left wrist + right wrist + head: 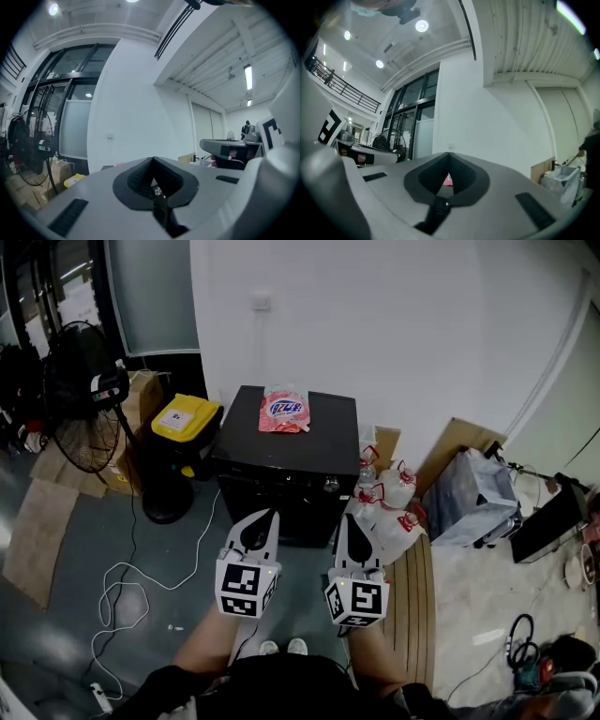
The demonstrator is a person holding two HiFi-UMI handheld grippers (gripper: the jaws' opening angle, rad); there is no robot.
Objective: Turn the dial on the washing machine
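Several bottles [397, 489] stand beside washing machine [246, 432]; pink pouch [285, 410] on top.

I see my right gripper [449, 155] filling the lower frame, its two grey jaws pressed together tip to tip. A red and pink packet [448, 179] peeks through the small triangular opening behind the tips. Beyond rises a white wall [487, 117], with dark glass doors [410, 122] to its left.
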